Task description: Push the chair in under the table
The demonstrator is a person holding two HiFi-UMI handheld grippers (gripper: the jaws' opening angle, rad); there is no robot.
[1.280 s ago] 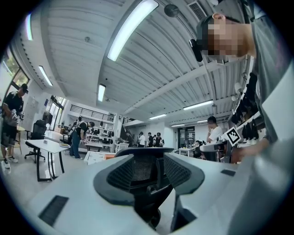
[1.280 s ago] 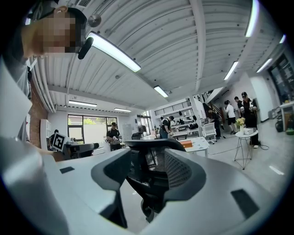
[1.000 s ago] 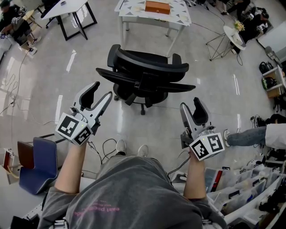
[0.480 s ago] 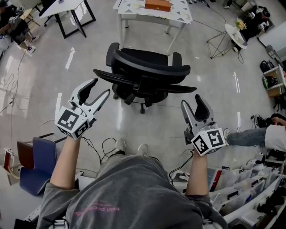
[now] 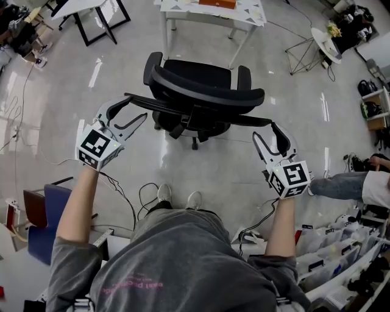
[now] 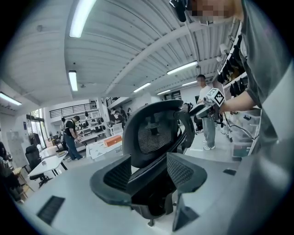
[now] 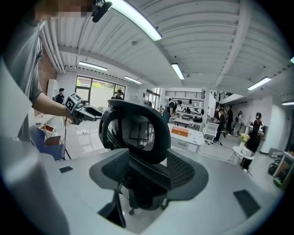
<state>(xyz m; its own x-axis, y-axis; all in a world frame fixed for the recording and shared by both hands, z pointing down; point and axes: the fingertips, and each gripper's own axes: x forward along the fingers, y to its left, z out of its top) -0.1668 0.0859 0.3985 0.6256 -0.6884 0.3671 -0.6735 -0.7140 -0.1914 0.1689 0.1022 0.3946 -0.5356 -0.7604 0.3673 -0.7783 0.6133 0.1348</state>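
Both jaws open, left gripper point(image 5: 134, 108) and right gripper point(image 5: 267, 130) flanking chair point(image 5: 201, 91) back; I push evenly toward table point(image 5: 248, 16).

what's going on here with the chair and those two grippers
A person stands behind a black office chair with a gripper in each hand. The left gripper and the right gripper are both open, one at each end of the chair's back; whether they touch it is unclear. The chair stands out on the floor, short of the white table ahead, not yet pushed in.
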